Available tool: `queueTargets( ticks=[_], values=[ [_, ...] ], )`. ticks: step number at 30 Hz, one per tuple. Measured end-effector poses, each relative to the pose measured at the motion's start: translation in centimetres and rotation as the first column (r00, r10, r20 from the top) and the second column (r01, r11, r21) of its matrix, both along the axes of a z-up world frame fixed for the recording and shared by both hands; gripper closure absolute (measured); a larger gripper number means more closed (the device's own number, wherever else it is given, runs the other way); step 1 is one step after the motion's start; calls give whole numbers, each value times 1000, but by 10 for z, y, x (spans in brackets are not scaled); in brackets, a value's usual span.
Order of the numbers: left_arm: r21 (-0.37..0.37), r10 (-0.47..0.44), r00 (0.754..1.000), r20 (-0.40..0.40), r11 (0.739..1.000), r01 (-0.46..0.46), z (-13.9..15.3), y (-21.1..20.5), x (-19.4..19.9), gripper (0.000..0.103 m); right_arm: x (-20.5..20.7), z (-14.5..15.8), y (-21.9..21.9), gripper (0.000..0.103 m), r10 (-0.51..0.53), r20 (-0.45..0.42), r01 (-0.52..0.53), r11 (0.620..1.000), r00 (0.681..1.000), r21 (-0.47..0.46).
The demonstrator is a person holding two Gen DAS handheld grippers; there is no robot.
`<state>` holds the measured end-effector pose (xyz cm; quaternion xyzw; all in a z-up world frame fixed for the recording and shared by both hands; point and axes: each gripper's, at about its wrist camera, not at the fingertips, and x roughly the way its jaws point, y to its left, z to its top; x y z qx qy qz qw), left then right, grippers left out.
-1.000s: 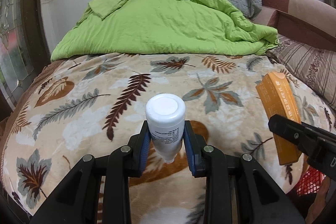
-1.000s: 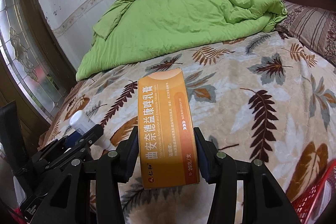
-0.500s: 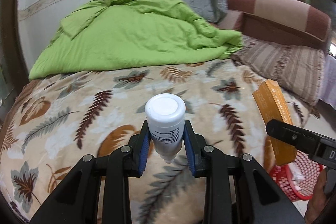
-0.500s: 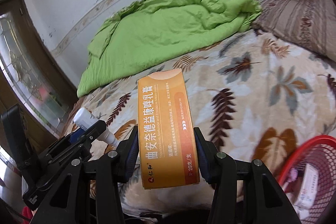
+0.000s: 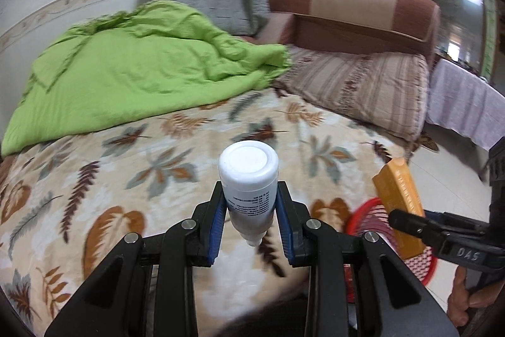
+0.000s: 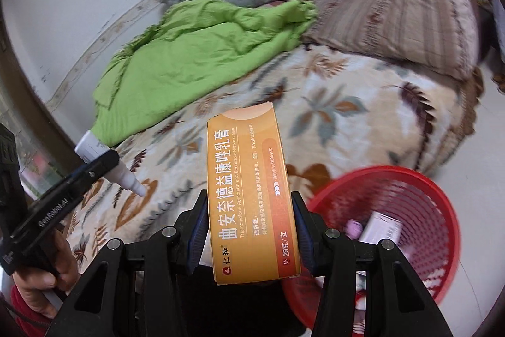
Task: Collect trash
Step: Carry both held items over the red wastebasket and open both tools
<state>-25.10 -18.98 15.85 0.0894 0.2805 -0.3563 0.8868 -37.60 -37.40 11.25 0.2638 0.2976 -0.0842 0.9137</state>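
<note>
My left gripper [image 5: 251, 225] is shut on a small white bottle [image 5: 248, 179], its flat bottom toward the camera and its nozzle pointing down. It hangs over the leaf-print blanket [image 5: 126, 179]. My right gripper [image 6: 251, 234] is shut on an orange medicine box [image 6: 249, 195] with Chinese print, held beside the bed edge and just left of a red mesh basket [image 6: 410, 210] on the floor. The box [image 5: 399, 204] and basket [image 5: 363, 213] also show in the left wrist view, and the bottle [image 6: 110, 161] in the right wrist view.
The basket holds a white box [image 6: 380, 226] and a pink item [image 6: 355, 228]. A green quilt [image 5: 126, 75], a grey pillow [image 5: 214, 2] and a striped pillow [image 5: 363, 87] lie at the far side of the bed. Pale tiled floor [image 6: 473, 179] lies to the right.
Both grippers have swung right toward the bed's corner, each still holding its item. The red basket now sits much larger and closer beside the orange box.
</note>
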Motion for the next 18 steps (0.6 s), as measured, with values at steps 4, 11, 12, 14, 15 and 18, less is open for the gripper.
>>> queueTargets(
  ticks=[4, 11, 12, 14, 15, 18],
  values=[
    [4, -71, 997, -29, 997, 71, 0, -30, -14, 74, -20, -2, -19, 50, -50, -5, 50, 999, 999, 3],
    [16, -164, 984, -74, 986, 166, -7, -72, -36, 74, -45, -3, -40, 50, -109, -8, 109, 994, 994, 19],
    [17, -177, 981, -84, 984, 179, -9, -78, -39, 74, -47, -3, -43, 50, -114, -9, 115, 993, 993, 20],
    [18, -196, 975, -103, 980, 199, -12, -85, -44, 74, -54, -5, -48, 50, -127, -14, 127, 992, 992, 21],
    [18, -205, 972, -111, 978, 208, -13, -88, -45, 74, -58, -6, -50, 50, -134, -15, 134, 991, 991, 23],
    [3, -239, 959, -154, 970, 242, -18, -99, -48, 74, -67, -8, -57, 50, -156, -21, 157, 987, 987, 29]
  ],
)
